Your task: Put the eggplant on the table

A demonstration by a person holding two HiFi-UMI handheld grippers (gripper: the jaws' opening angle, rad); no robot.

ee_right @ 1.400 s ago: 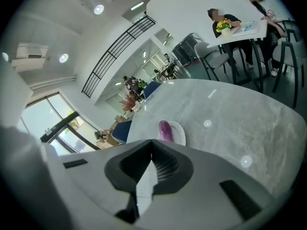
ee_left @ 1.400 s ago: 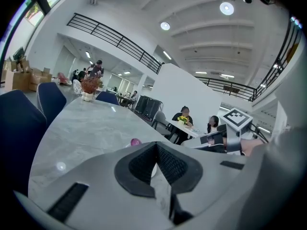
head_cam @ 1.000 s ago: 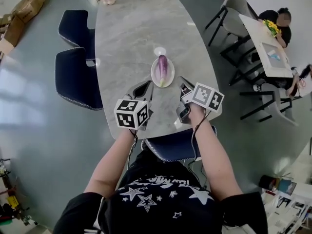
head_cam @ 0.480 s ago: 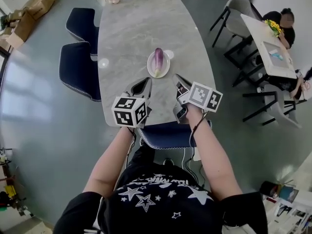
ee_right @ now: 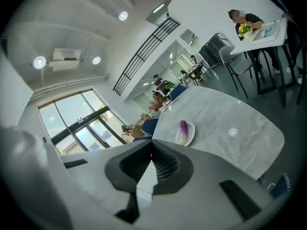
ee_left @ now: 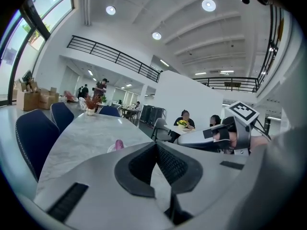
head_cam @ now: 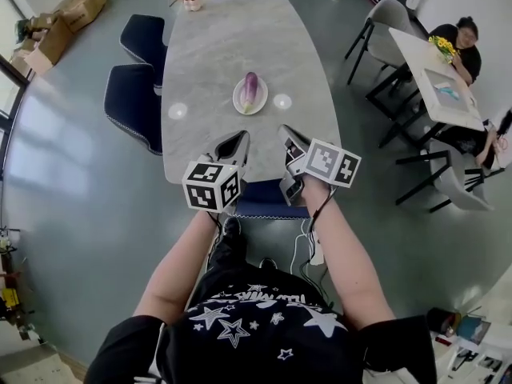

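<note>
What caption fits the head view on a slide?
Empty left tongs and right tongs near the table edge; eggplant on plate.

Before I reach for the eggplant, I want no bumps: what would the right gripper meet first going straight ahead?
Probably nothing: the right gripper points out over the table; the eggplant on its plate sits slightly beside that line. Height unclear.
</note>
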